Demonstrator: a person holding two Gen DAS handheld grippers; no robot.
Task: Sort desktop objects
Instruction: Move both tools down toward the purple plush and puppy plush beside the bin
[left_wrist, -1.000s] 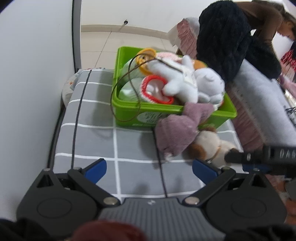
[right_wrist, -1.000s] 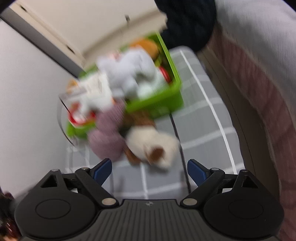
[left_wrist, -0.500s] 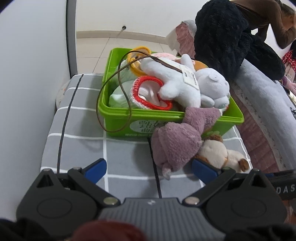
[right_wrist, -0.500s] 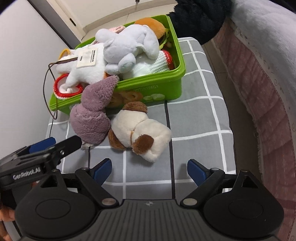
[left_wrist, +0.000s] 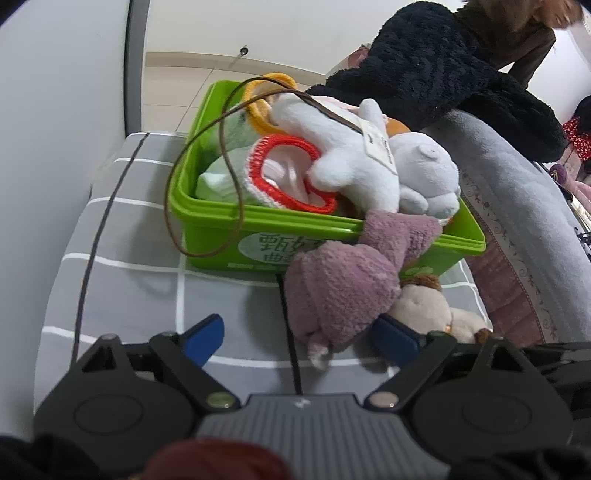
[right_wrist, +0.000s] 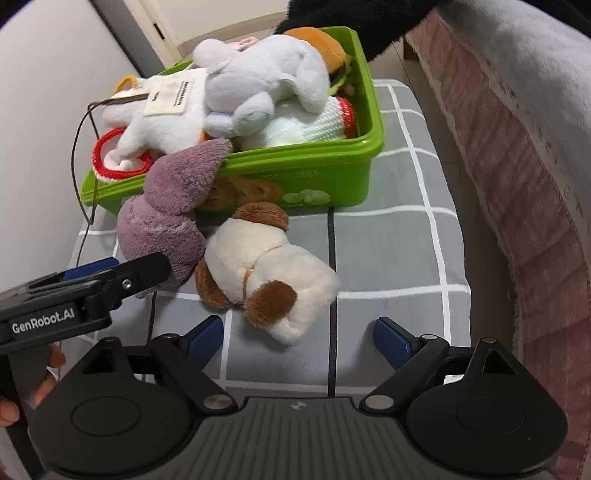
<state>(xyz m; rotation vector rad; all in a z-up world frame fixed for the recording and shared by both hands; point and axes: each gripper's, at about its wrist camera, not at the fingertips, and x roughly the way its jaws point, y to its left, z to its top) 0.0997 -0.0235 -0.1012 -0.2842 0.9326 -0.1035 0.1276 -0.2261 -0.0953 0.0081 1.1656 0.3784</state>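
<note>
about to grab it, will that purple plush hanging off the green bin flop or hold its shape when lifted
Probably floppy: the purple plush already bends over the green bin rim, its body sagging onto the cushion. Likely light, since the rim alone props its top. Its fuzzy pile should grip rather than slip, though the left hand-held gripper, jaws closing around its lower end, may just squash it.

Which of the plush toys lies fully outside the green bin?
The cream-and-brown dog. It lies wholly on the grey checked cover in front of the bin. The purple toy still drapes over the rim; the white and lilac ones sit inside.
</note>
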